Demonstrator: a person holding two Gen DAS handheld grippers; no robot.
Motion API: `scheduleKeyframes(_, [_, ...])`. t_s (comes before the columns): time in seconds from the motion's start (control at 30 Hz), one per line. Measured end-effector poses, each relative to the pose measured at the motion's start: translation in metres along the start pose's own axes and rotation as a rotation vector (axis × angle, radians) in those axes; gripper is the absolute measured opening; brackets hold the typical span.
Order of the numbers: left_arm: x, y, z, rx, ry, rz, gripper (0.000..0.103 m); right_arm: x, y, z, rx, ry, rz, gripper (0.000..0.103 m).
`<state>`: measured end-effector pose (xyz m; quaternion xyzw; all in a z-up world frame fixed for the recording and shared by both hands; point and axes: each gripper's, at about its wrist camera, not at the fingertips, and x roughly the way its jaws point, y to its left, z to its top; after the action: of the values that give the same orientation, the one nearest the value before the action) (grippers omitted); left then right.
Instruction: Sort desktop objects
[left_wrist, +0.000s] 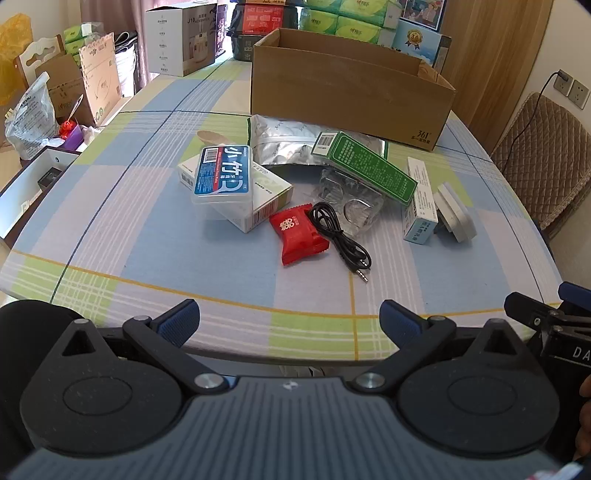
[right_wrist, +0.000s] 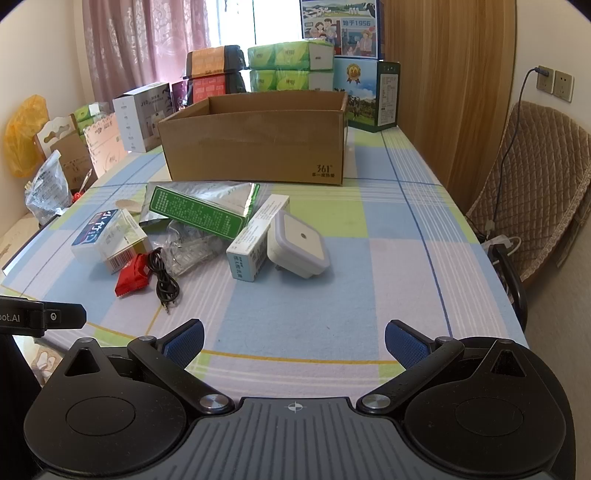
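On the table, one open cardboard box (right_wrist: 255, 147) is counted, with a pile of nine loose items before it. Recorded are one foil pouch (left_wrist: 280, 142), one green carton (left_wrist: 365, 166), one floss case (left_wrist: 225, 173), one white carton (left_wrist: 258, 206) beneath it, one red packet (left_wrist: 297, 232), one black cable (left_wrist: 340, 240), one clear plastic tray (left_wrist: 351, 201), one slim white box (right_wrist: 255, 240) and one plug-in night light (right_wrist: 299, 247).

Camera setup: two wrist fisheyes at the table's near edge.
Both face forward over their fingers, sharing the cardboard box (left_wrist: 351, 92) (right_wrist: 255, 140) ahead.
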<state>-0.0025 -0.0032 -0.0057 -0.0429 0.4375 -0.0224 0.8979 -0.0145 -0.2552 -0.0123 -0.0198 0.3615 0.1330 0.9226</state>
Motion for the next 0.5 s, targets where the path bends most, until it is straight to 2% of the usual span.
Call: scheduleKeyframes(0.5, [0.0002, 0.0002, 0.0025, -0.022, 0.007, 0.005, 0.102, 0.0005, -0.0004, 0.0003, 0.000, 0.000, 0.003, 0.101])
